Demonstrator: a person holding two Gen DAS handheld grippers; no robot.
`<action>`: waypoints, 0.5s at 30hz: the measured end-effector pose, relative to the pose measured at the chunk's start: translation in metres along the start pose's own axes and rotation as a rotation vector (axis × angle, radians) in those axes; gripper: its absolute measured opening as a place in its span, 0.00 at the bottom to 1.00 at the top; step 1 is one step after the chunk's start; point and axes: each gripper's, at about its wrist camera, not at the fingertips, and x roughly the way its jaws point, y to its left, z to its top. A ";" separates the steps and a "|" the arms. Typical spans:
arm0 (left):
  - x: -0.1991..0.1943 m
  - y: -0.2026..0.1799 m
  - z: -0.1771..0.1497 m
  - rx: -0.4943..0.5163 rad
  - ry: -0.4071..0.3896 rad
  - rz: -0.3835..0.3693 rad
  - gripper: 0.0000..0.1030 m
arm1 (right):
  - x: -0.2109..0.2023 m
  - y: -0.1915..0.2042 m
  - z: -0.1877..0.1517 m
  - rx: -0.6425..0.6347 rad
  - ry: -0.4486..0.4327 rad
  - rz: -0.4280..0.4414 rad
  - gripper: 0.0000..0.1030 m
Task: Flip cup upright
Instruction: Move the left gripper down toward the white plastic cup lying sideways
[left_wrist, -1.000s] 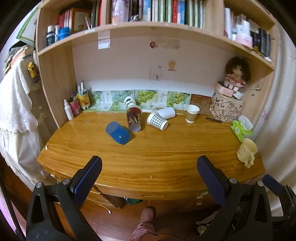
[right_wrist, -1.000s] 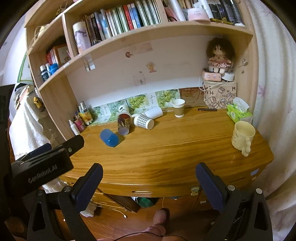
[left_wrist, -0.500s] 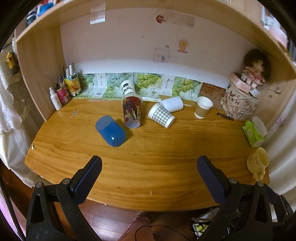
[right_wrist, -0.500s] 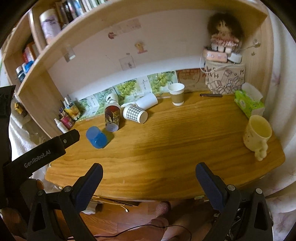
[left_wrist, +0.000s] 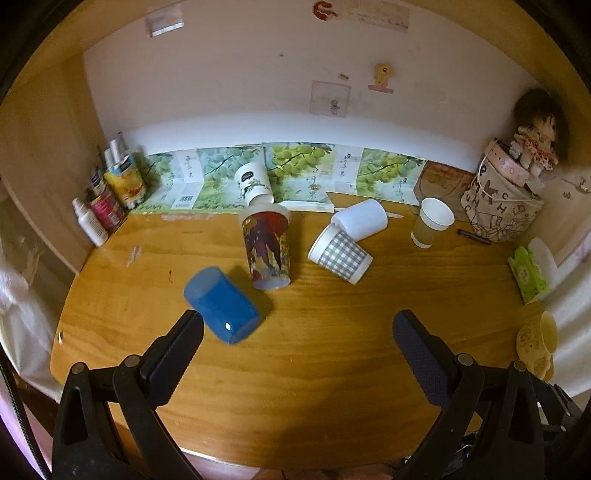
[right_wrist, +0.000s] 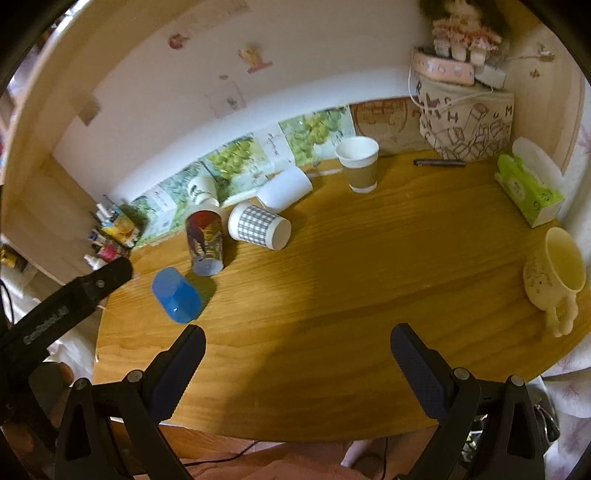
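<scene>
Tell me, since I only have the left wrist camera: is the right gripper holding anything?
Observer: No. The right gripper is open and empty, above the front of the desk.
Operator: Is the yellow mug at my right edge upright?
Observer: Yes. The right wrist view shows the yellow mug standing mouth up, and it looks empty inside.

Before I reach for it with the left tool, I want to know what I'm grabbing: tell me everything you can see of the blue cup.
The blue cup is a plain, glossy, plastic-looking tumbler lying on its side on the wooden desk, near the front left. Nothing grips it. It lies just ahead of the open left tool, close to its left finger, and close beside the patterned cup.
</scene>
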 end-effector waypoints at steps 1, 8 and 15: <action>0.004 0.000 0.004 0.014 0.002 0.000 0.99 | 0.005 0.001 0.003 0.009 0.010 0.000 0.98; 0.034 -0.001 0.028 0.109 0.040 -0.044 0.99 | 0.039 0.004 0.014 0.079 0.085 -0.008 0.98; 0.071 -0.009 0.044 0.191 0.117 -0.082 0.99 | 0.056 0.005 0.016 0.109 0.142 -0.034 0.98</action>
